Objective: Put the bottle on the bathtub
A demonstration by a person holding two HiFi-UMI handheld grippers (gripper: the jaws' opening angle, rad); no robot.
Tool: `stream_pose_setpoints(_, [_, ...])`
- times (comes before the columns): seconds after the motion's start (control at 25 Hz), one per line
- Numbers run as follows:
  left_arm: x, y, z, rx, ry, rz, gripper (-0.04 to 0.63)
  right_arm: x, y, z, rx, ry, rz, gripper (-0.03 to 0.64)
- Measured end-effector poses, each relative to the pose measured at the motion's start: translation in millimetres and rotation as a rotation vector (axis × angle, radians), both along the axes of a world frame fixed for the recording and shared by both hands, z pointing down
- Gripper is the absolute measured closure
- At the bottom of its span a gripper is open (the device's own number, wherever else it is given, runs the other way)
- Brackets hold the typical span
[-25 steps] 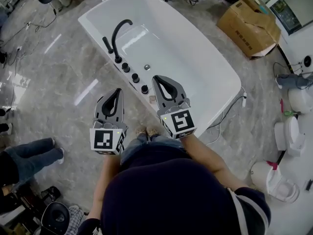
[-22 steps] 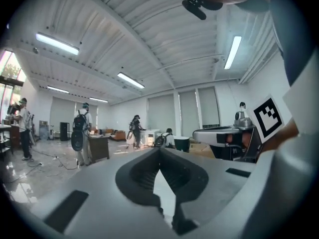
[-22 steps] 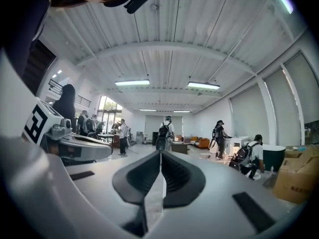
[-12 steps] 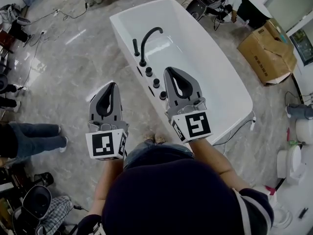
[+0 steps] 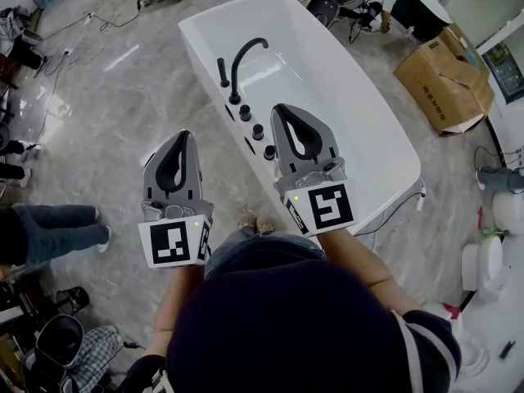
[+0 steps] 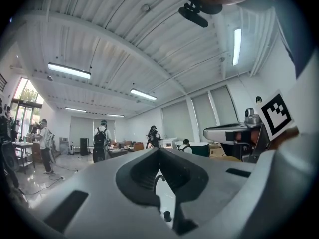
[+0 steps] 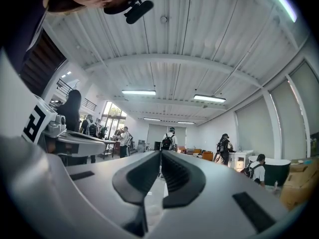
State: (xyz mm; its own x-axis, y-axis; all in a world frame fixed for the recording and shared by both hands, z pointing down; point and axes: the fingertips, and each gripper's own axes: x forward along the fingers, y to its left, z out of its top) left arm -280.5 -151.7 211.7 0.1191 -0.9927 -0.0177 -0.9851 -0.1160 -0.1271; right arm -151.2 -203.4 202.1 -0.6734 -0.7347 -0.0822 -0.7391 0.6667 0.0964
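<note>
One white bathtub (image 5: 332, 88) set slantwise on the grey marble floor (image 5: 106, 113), its long side running from upper left to lower right in the head view. Whereabouts of the bottle: cannot tell from any view. Along the tub's near rim, a black curved faucet (image 5: 244, 60), a black upright handle (image 5: 223, 72) beside it, then three black knobs (image 5: 258, 129) in a row. Overlapping that rim next to the knobs in the head view, the right gripper (image 5: 281, 109), jaws closed tip to tip with nothing between them. Same reading in the right gripper view, with only the hollow loop behind the tips gaping. Beside it and over the floor, apart from the tub, the left gripper (image 5: 187, 136), jaws likewise together at the tips and empty. Through its loop in the left gripper view, the faucet and one knob showing. Marker cubes (image 5: 174, 244) at the rear of both, close to the holder's dark torso (image 5: 286, 326). Farther out: a cardboard box (image 5: 446, 76) beyond the tub's far side, white toilets (image 5: 483, 264) at the right edge, a person's jeans-clad legs (image 5: 57, 236) at the left edge, more people (image 5: 385, 2) at the top. In both gripper views, a bright hall with strip lights (image 7: 138, 92) and standing figures far off.
</note>
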Motion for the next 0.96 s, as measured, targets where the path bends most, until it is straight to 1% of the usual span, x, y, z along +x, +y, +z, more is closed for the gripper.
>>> stream_pose_setpoints(0.28, [6.7, -4.8, 1.9, -0.004, 0.010, 0.026, 0.572, 6.1, -3.3, -1.9, -0.002, -0.009, 0.016, 0.583])
stream_pose_setpoints(0.52, [3.9, -13.6, 1.9, -0.006, 0.019, 0.048, 0.572, 2.0, -8.8, -0.4, -0.012, -0.009, 0.033, 0.583])
stream_pose_setpoints(0.96, [-6.8, -23.2, 2.0, 0.003, 0.021, 0.088, 0.572, -4.9, -12.6, 1.6, -0.009, -0.018, 0.100, 0.583])
